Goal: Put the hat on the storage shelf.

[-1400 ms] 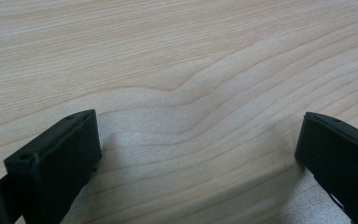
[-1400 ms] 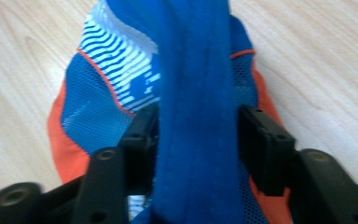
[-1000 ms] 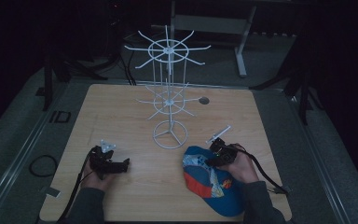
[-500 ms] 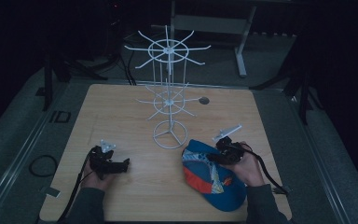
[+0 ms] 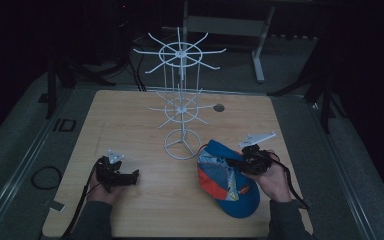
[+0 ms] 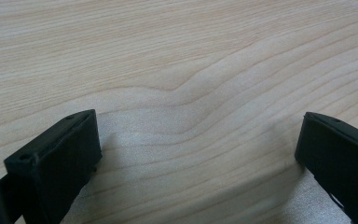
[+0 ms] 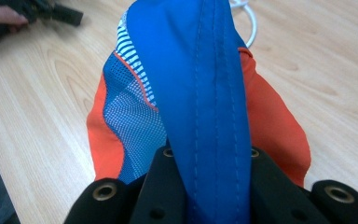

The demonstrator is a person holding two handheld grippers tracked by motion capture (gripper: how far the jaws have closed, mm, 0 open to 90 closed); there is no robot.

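Observation:
A blue and orange cap [image 5: 227,182] with a striped mesh panel lies at the table's front right, partly lifted. My right gripper [image 5: 236,163] is shut on its blue fabric; in the right gripper view the cap [image 7: 200,93] rises from between the two black jaws, with my gripper [image 7: 208,163] clamped on it. My left gripper [image 5: 133,174] rests low at the front left of the wooden table [image 5: 130,120]. In the left gripper view its jaws stand wide apart over bare wood [image 6: 177,70], the gripper [image 6: 198,149] holding nothing.
A white wire display stand [image 5: 181,107] with two tiers of hook arms stands at the table's middle, its ring base [image 5: 181,145] just left of the cap. A small dark round hole [image 5: 219,107] sits behind it. Cables trail off the table's front edge.
My right gripper has carried the cap slightly forward and up toward the stand's base. The left gripper has stayed where it was.

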